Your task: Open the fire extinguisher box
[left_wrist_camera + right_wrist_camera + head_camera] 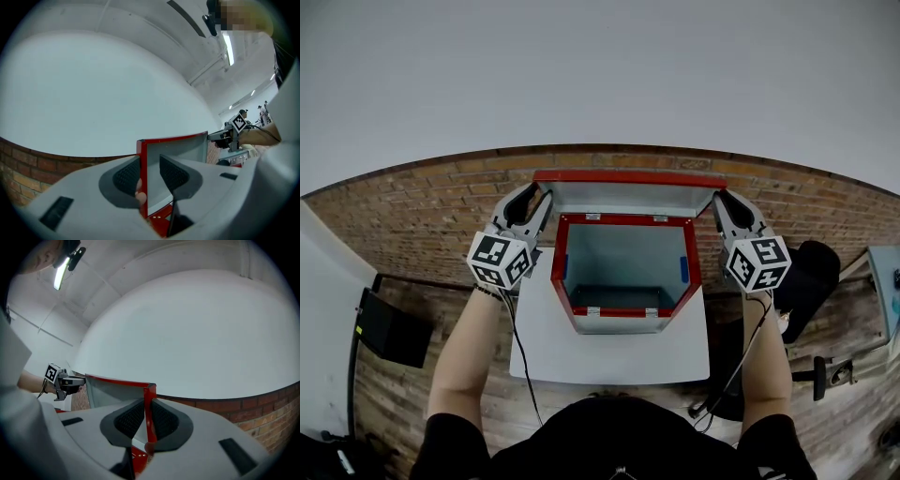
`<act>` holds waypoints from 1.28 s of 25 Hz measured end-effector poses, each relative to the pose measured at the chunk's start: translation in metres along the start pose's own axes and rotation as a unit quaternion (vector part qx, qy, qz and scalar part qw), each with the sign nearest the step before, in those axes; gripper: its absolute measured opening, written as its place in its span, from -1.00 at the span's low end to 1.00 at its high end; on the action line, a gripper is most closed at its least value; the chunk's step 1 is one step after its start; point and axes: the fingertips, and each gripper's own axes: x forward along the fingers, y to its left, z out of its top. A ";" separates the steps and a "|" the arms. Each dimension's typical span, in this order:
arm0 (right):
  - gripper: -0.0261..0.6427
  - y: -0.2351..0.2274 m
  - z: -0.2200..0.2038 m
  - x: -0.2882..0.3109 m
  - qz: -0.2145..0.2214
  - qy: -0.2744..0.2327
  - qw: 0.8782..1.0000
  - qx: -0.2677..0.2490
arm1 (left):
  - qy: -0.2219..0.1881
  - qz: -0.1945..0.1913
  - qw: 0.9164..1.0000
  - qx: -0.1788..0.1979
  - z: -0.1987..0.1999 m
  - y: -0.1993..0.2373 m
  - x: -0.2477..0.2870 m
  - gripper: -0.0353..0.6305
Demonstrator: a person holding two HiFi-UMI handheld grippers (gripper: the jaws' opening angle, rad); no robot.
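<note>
Fire extinguisher box (pixel 557 272): a red sheet-metal case with a tapering rectangular mouth. It stood at the far middle of the desk, open, and its smooth grey interior looked empty.
Lid (pixel 623 199): a shallow rectangular tray, red outside and dull grey inside. It was hinged at the far edge and stood raised toward the wall, with a thin red flange down each side.
Interior details: a small blue patch showed on each side wall, the right one (pixel 682 267) the clearer.
Desk (pixel 609 361): a flat, matt white rectangular top.
Left hand-held gripper (pixel 150 171): pale grey moulded shells carried dark pads with a fine cross-hatched grain. The jaws stood partly apart astride the lid's left flange. The outer pad lay against the red edge, and a strip of grey panel showed before the inner pad.
Right hand-held gripper (pixel 146 416): the same build, with the pads closed tight on the lid's thin right flange.
Marker cubes: white cubes printed with black square patterns, the left one (pixel 499 260) and the right one (pixel 757 262).
Surroundings: a rough red-brown brick course (pixel 422 216) ran under a smooth white wall (pixel 600 75). The plank floor (pixel 412 394) showed wood grain.
</note>
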 end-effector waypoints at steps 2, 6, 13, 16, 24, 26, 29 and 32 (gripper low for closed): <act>-0.74 -0.002 0.001 0.005 -0.002 0.000 1.000 0.000 | 0.001 0.011 1.000 -0.003 0.000 0.006 0.005 -0.41; -0.74 -0.008 0.004 0.015 -0.004 0.001 1.000 -0.001 | 0.004 0.031 0.999 -0.009 0.002 0.018 0.014 -0.56; -0.75 -0.020 0.003 0.037 -0.007 0.004 1.000 0.000 | 0.017 0.039 0.999 -0.014 -0.001 0.031 0.034 -0.60; -0.75 -0.025 0.002 0.050 -0.009 0.009 1.000 -0.002 | 0.023 0.042 0.999 -0.017 -0.004 0.037 0.043 -0.60; -0.75 -0.036 -0.002 0.075 -0.014 0.019 1.000 0.005 | 0.037 0.051 0.998 -0.021 -0.011 0.049 0.063 -0.60; -0.75 -0.038 -0.004 0.079 -0.017 0.021 1.000 0.004 | 0.042 0.052 0.998 -0.019 -0.014 0.052 0.067 -0.60; -0.75 -0.041 -0.007 0.086 -0.022 0.026 0.999 0.006 | 0.049 0.051 0.997 -0.014 -0.018 0.055 0.074 -0.60; -0.75 -0.043 -0.008 0.089 -0.021 0.029 0.999 0.017 | 0.048 0.047 0.998 -0.011 -0.019 0.056 0.076 -0.60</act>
